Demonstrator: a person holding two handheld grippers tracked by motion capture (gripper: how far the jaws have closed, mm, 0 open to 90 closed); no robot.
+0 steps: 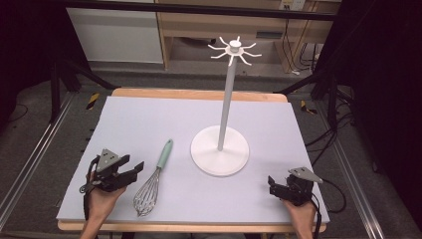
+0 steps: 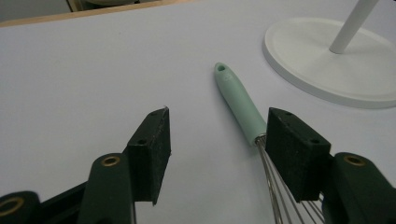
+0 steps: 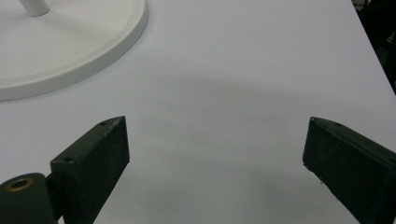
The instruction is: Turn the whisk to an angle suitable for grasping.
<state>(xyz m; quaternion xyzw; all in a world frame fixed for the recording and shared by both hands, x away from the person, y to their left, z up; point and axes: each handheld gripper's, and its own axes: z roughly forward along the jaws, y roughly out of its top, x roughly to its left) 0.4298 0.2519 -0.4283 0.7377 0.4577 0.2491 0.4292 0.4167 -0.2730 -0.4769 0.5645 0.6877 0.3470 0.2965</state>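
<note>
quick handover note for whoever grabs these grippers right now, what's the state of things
Left hand-held gripper: open, nothing held, just left of the whisk.
Right hand-held gripper: open, nothing held, over bare mat near the table's right edge.
Whisk lies flat on the mat, mint handle pointing away from the person, wires toward them.
White hook stand upright mid-table, hooks bare.
Done: nothing yet. Left: likely grasp the whisk and hang it on the stand.

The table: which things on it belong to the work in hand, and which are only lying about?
Belong to the work:
- whisk with mint handle, lying flat beside the open left claw
- white hook stand, upright, hooks bare; probably the whisk's hanging place

Only around:
- lilac mat
- wooden shelving behind the table
- floor cables
- right claw, open and idle
</note>
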